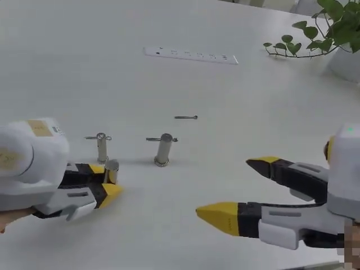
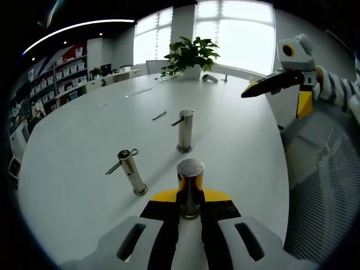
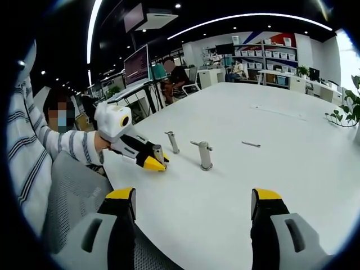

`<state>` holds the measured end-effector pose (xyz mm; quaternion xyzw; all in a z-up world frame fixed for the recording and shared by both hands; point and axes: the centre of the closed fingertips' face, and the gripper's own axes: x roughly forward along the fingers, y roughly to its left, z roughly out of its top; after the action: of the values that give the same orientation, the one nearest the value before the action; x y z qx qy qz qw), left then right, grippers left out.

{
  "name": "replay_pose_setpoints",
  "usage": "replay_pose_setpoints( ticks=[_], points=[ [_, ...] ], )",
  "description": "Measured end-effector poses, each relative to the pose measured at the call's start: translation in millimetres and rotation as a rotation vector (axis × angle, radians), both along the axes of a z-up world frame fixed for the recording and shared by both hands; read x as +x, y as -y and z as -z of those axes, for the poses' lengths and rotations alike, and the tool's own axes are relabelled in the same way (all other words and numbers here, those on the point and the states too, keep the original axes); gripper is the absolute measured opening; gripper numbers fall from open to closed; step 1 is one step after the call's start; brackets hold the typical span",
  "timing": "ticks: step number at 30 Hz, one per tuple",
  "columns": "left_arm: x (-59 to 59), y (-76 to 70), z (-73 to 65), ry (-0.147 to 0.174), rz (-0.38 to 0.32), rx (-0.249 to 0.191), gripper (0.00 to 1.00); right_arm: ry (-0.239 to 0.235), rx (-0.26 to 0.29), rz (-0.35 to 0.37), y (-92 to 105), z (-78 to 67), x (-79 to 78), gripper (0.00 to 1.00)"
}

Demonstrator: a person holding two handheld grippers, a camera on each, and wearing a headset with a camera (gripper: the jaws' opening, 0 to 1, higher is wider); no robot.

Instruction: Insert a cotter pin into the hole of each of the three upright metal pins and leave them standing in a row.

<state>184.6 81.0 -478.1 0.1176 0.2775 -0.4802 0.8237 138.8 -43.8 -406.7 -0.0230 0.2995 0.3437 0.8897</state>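
The left gripper point(image 2: 190, 197) has its fingers clenched on a bare metal pin point(image 2: 190, 179), upright on the bench point(image 1: 169, 84). The right gripper point(image 1: 222, 187) hangs spread and empty. The middle pin point(image 1: 102, 147) and end pin point(image 1: 163, 149) already carry cotters, and one loose cotter pin point(image 1: 185, 117) lies beyond, so I'd say a third is left.

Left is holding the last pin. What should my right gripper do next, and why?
Probably reach the right gripper forward to the loose cotter pin lying beyond the pins. Its jaws are open and empty. The left gripper is shut on the third pin, which shows no cotter pin, and the other two pins already carry theirs.
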Motion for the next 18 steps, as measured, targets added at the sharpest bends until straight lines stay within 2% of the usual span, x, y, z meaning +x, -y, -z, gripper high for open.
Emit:
replay_pose_setpoints(
  ticks=[3, 12, 14, 18],
  points=[
    [0.3, 1.8, 0.6, -0.011, -0.002, -0.011, 0.10, 0.001, 0.002, 0.002, -0.1, -0.3, 0.2, 0.83],
    [0.9, 3.6, 1.3, -0.017, -0.014, -0.030, 0.10, 0.001, 0.003, 0.005, 0.2, 0.1, 0.3, 0.82],
    [0.0, 3.2, 1.7, -0.010, -0.010, -0.028, 0.10, 0.000, 0.003, 0.007, -0.1, 0.7, 0.3, 0.82],
    [-1.1, 2.3, 1.8, -0.020, -0.021, -0.035, 0.10, -0.002, 0.006, 0.008, -1.3, 1.3, -0.1, 0.82]
  ],
)
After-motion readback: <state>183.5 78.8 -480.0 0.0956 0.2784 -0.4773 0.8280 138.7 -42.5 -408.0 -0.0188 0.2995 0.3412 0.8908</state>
